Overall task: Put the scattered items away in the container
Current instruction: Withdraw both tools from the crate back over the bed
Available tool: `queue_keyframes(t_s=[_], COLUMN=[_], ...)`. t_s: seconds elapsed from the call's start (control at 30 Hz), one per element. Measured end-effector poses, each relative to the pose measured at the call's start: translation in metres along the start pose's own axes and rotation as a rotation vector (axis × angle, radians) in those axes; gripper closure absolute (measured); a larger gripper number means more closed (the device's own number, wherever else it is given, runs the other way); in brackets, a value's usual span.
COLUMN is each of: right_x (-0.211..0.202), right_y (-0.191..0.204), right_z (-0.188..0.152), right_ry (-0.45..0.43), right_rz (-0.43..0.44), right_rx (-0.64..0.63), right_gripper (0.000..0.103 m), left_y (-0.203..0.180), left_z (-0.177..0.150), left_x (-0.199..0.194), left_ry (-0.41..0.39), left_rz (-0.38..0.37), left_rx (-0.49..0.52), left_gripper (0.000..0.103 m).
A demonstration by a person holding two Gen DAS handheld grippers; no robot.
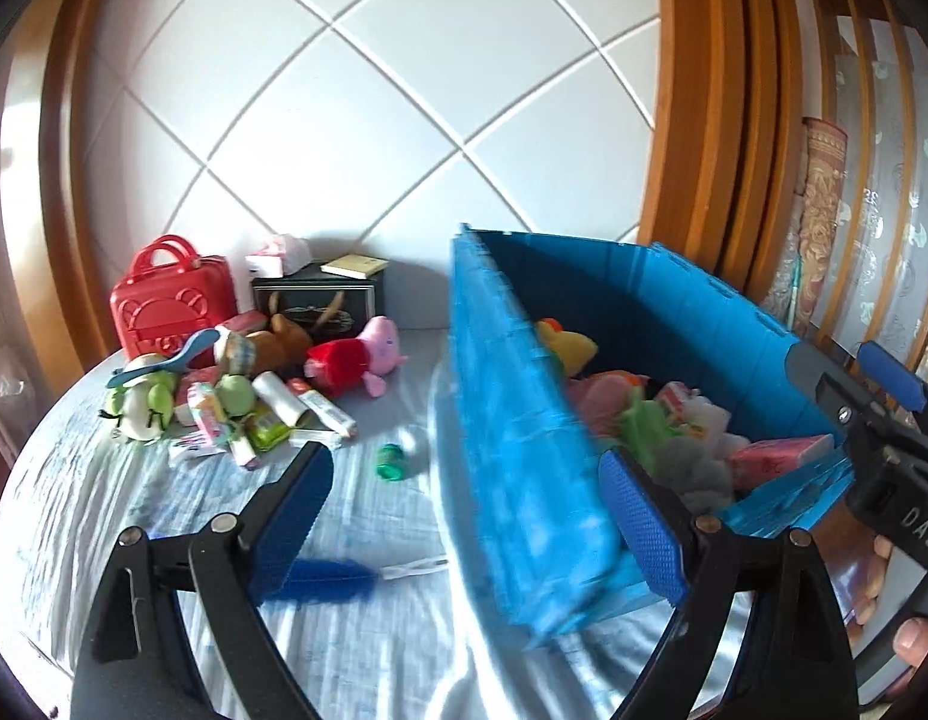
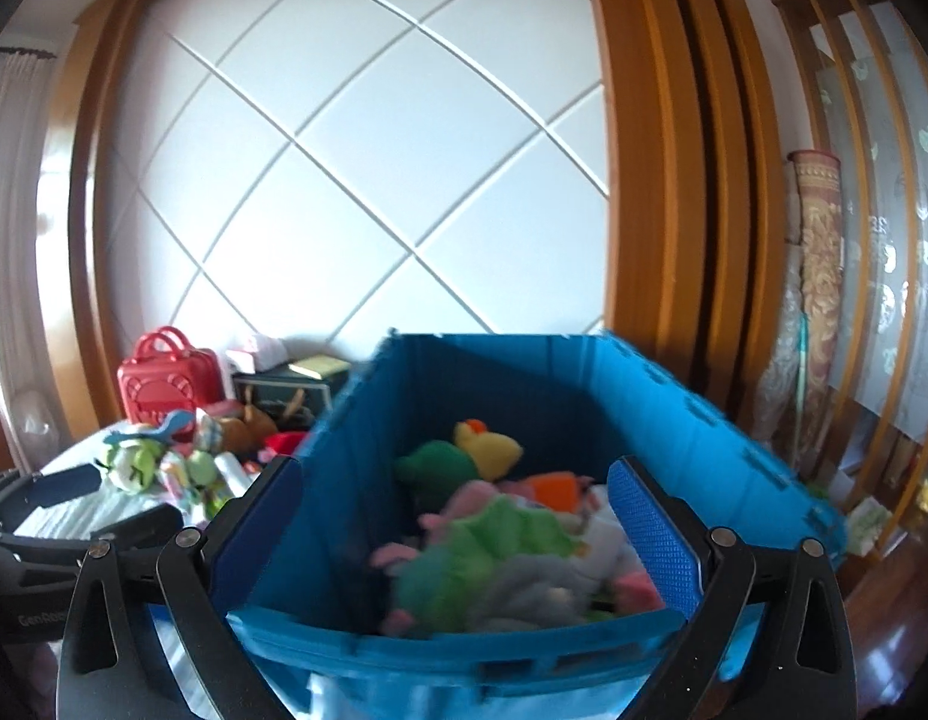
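Left wrist view: the left hand-held gripper (image 1: 464, 516) is standing wide open, its blue pads (image 1: 290, 522) well apart and gripping nothing. The near left wall of the blue container (image 1: 511, 432) is rising between the pads, but neither pad is pressing on it. The container is sitting on the bed (image 1: 164, 540), over toward its right side, and is already carrying soft toys, among them a yellow duck (image 1: 568, 345) and a pink packet (image 1: 781, 456). The scattered items (image 1: 236, 402) are lying in a heap toward the bed's far left corner, in front of a red toy case (image 1: 170, 300); a pink pig plush (image 1: 356, 357) is lying at the heap's right end. A small green cap (image 1: 393, 463) is lying alone between heap and container, and a blue brush (image 1: 332, 577) is lying near the bed's front edge, just beyond the left pad. The right hand-held gripper (image 1: 871, 396) is showing at the right edge, over the container's right rim.

Right wrist view: the right hand-held gripper (image 2: 455, 534) is also gaping fully, empty, hanging over the container's (image 2: 733, 450) near end, its pads flanking the toys inside without touching them. A green plush (image 2: 493, 552) is lying uppermost there. The left hand-held gripper (image 2: 68, 492) is showing at the left edge, its jaw spread hard to read from here.
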State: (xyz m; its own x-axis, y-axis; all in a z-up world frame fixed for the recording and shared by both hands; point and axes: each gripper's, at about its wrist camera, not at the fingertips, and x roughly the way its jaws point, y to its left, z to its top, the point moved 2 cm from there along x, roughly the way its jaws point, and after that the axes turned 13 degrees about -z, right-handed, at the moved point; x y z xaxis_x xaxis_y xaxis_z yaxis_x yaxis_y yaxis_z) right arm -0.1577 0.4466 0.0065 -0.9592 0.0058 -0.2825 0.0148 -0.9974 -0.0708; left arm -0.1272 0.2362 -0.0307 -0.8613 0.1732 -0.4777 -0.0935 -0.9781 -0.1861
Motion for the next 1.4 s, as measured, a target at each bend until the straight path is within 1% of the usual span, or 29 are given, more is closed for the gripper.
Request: queue_keyframes(t_s=[0.13,0.2,0.27,0.4,0.53,0.63,0.77,0.9,1.0,1.1,1.23,1.4], right_x=[-0.017,-0.023,-0.026,-0.019,-0.001,0.021,0.060,0.098,0.121,0.141,0.170,0.202], right_y=[0.071,0.109,0.141,0.198,0.235,0.259,0.282,0.304,0.318,0.331,0.353,0.392], right_z=[0.001,-0.002,-0.009,-0.026,-0.041,-0.052,-0.065,-0.082,-0.096,-0.108,-0.124,-0.136], right_ry=[-0.007,-0.006,0.015,0.089,0.139,0.168,0.221,0.286,0.334,0.369,0.440,0.493], right_rz=[0.029,0.038,0.057,0.089,0.119,0.160,0.212,0.233,0.247,0.234,0.223,0.186], right_rx=[-0.008,-0.010,-0.011,-0.059,-0.108,-0.136,-0.137,-0.166,-0.192,-0.212,-0.189,-0.181], right_gripper=[0.000,0.000,0.000,0.000,0.000,0.000,0.000,0.000,0.000,0.000,0.000,0.001], left_y=[0.077,0.114,0.149,0.201,0.242,0.270,0.299,0.328,0.349,0.370,0.399,0.435], left_z=[-0.011,-0.018,-0.024,-0.037,-0.048,-0.056,-0.063,-0.070,-0.072,-0.069,-0.068,-0.073], left_x=[-0.026,-0.033,-0.037,-0.038,-0.025,-0.009,0.020,0.050,0.073,0.099,0.132,0.173], left_ry=[-0.004,0.011,0.033,0.074,0.087,0.105,0.134,0.163,0.180,0.200,0.246,0.312], left_rz=[0.055,0.075,0.101,0.127,0.159,0.207,0.260,0.285,0.281,0.267,0.285,0.213], left_rx=[-0.021,-0.035,-0.059,-0.109,-0.155,-0.185,-0.193,-0.203,-0.206,-0.201,-0.175,-0.177], left_gripper=[0.012,0.012,0.012,0.012,0.012,0.012,0.012,0.012,0.012,0.012,0.012,0.012])
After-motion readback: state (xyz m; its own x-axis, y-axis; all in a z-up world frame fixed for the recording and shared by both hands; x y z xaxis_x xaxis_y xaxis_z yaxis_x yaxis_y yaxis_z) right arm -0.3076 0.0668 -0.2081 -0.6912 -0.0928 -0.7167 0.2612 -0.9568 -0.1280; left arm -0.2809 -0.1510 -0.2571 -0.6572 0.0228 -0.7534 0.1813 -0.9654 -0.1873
